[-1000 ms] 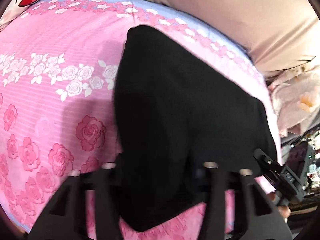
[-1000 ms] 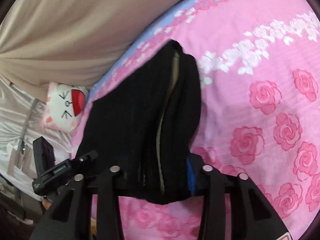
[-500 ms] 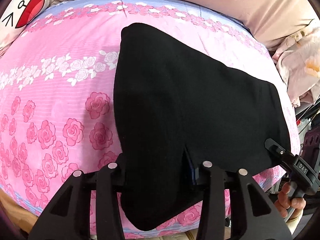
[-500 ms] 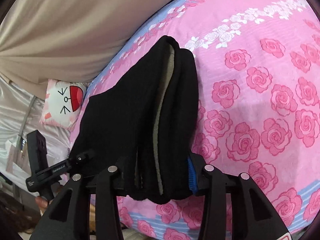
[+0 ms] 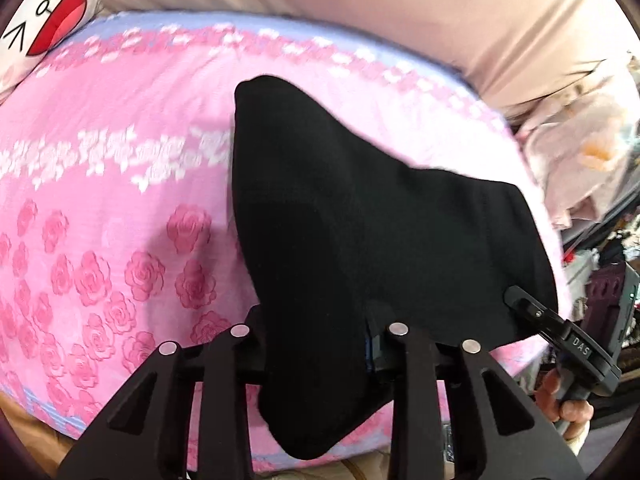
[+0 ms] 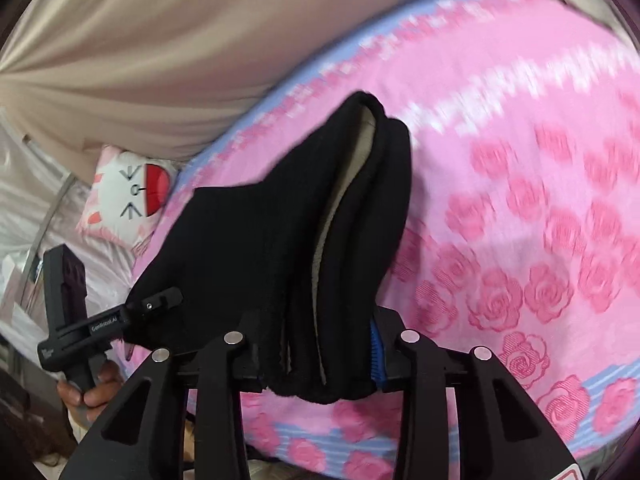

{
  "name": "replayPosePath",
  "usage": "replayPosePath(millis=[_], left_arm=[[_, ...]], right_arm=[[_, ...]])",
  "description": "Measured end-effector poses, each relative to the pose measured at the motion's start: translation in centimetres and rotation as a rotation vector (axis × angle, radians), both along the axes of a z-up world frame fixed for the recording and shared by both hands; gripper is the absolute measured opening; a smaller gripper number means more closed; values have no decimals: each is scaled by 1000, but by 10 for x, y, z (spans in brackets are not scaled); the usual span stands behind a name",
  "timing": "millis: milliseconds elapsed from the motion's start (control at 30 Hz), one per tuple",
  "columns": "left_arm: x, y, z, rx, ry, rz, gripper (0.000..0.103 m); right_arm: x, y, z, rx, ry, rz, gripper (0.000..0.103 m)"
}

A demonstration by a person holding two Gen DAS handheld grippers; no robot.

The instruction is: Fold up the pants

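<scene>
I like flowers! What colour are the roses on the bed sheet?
Pink roses on the bed sheet, clearest in the right wrist view.

We are in a home bedroom; a bed (image 5: 120, 208) wears a pink rose-print sheet (image 6: 520, 240) with a lilac border; a cartoon cat-face pillow (image 6: 132, 196) lies at its far corner; beige curtains (image 6: 160, 60) hang behind the far edge.
</scene>
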State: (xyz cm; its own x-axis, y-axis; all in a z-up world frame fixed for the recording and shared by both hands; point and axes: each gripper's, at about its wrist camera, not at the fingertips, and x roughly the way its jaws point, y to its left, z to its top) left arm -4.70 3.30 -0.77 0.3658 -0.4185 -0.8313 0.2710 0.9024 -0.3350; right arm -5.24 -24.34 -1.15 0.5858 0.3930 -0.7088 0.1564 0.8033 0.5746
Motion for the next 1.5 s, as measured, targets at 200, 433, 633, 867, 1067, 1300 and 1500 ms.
replayPosePath(millis=[200,433,633,867,1067,1300,1500], left_arm=[[-23,15,38,-93,-40,-56,27],[-51,30,82,-180,-159,-102,28],[-52,30,122,-219,-304,-108,28],[-30,17,164,-211,-464,-107,28],[-16,12,191,-212,-567,-97,28],[2,6,220,-217,-701,-87,28],[19,-2,234,-204,-797,-84,29]], right_arm=[[-15,8,56,-36,-109,57,34],[-36,10,105,-84,-253,100,34],[-23,4,137,-96,-379,90,34],[10,-1,174,-148,-501,96,35],[34,-1,201,-188,-594,98,35],[58,-2,228,-219,-691,87,35],[80,-2,242,-237,-762,63,35]])
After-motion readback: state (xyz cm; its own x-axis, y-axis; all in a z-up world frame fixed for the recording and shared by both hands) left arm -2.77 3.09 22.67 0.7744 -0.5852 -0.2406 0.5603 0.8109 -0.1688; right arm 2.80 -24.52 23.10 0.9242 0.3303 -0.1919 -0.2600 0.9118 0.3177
